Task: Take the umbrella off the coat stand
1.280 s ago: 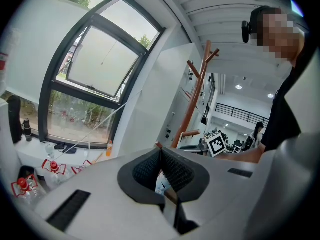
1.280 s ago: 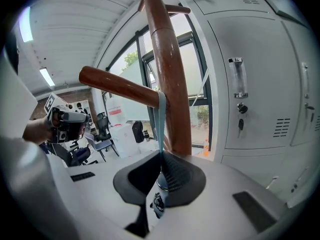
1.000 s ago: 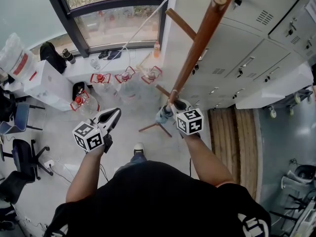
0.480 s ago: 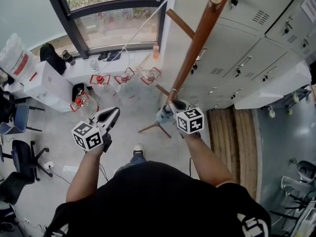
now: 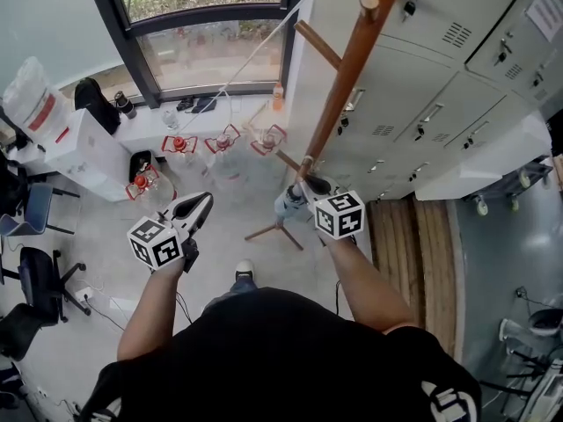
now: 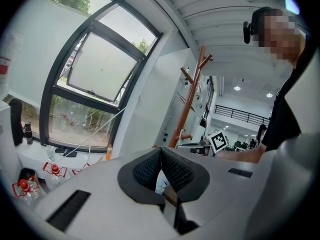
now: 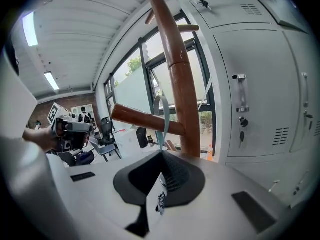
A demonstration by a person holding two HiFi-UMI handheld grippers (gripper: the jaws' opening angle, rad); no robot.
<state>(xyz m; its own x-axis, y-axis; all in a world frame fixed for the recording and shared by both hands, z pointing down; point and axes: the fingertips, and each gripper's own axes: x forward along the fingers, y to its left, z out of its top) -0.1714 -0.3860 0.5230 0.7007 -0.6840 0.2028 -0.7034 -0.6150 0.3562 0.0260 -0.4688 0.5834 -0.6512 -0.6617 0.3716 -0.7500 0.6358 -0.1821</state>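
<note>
A wooden coat stand rises in front of grey lockers. In the right gripper view its pole carries a side peg, and a light blue umbrella strap loops over that peg. My right gripper is shut on the strap just below the peg. In the head view the right gripper sits against the pole, and the folded light blue umbrella hangs under it. My left gripper is held off to the left, shut, with nothing in it.
Grey lockers stand close on the right behind the stand. A window and sill lie ahead. Water jugs with red caps sit on the floor, with a white box and office chairs on the left. The stand's feet spread near my shoe.
Both grippers stay almost where they were, and the right one keeps hold of the strap. The head view has shifted slightly.
</note>
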